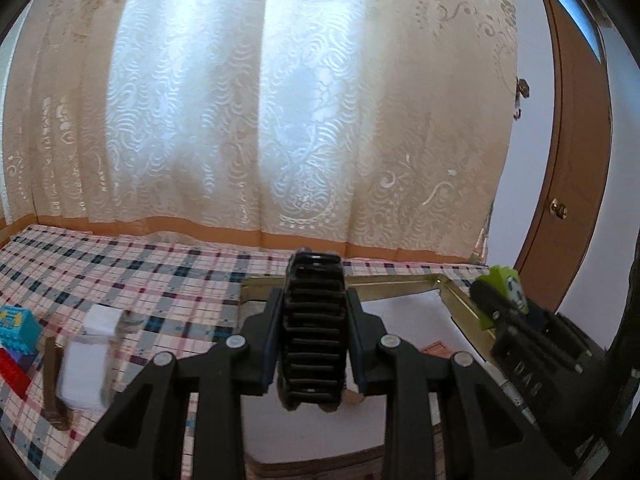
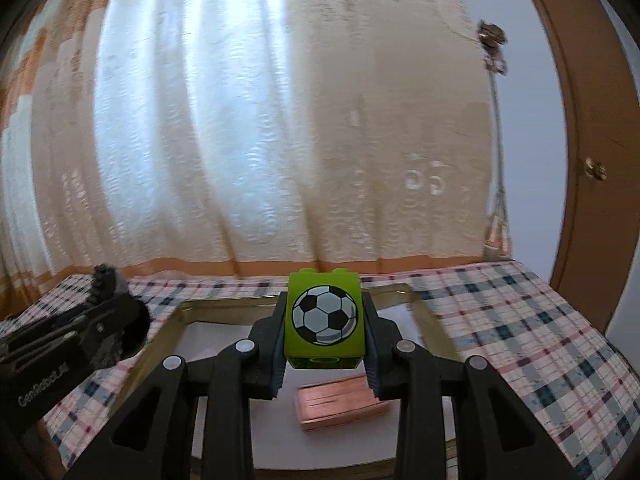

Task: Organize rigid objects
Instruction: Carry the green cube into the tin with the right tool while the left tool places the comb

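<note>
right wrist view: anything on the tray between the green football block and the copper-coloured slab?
Nothing. In the right wrist view the white tray floor is bare between the held green block and the copper slab.

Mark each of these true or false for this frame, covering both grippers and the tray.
1. The right gripper is shut on a green block printed with a football. True.
2. The left gripper is empty. False: it clamps a black ribbed piece.
3. A copper-coloured flat piece lies in the gold-rimmed tray. True.
4. The tray sits on a plain white cloth. False: the cloth is checked.
</note>
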The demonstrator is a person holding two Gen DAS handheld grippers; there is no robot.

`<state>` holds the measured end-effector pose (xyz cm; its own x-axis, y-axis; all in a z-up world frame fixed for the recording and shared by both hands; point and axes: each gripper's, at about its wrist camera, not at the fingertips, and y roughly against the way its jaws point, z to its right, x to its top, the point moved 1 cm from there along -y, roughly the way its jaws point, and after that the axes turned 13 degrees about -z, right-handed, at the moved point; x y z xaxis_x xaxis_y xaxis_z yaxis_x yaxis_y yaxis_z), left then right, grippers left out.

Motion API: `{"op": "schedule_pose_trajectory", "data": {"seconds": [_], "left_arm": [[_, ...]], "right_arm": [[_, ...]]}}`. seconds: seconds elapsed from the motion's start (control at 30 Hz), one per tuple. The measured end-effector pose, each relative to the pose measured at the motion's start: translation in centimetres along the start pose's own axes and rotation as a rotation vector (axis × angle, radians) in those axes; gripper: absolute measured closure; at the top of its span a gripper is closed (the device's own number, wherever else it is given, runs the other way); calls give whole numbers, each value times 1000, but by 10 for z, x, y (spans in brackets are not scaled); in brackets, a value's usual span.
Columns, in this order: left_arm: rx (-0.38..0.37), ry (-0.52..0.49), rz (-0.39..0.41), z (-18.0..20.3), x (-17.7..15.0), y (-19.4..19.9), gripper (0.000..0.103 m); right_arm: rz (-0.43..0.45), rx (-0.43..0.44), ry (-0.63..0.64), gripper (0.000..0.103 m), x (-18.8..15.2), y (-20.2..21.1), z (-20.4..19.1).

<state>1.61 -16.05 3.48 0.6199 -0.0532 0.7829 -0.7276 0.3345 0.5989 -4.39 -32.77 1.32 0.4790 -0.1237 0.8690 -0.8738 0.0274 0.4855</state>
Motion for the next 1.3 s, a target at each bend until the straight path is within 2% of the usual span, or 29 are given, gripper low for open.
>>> {"op": "schedule_pose_trajectory", "data": {"seconds": [0.27,0.37,0.73,0.9,1.07,1.3], "left_arm": [[-17,-59,-54,35,-4,-28,75],[-24,-76,-77,45,-6,-37,75],[-9,-121,-118,63,-12,-53,75],[6,-132,-138,68,-13,-61,75],[16,-124,-161,67,-13,-70,75],[26,-130,-175,70,-12,-75,75]], "right_arm": [[-49,-96,-59,69,5,-22,41],[-76,-142,-51,69,5,-32,46],[-142,-194,-36,69,6,-60,45],[-162,-192,-50,69,10,-70,51],[-198,-144,-84,69,11,-77,58],[-211,-121,-38,69,11,-81,47]]}}
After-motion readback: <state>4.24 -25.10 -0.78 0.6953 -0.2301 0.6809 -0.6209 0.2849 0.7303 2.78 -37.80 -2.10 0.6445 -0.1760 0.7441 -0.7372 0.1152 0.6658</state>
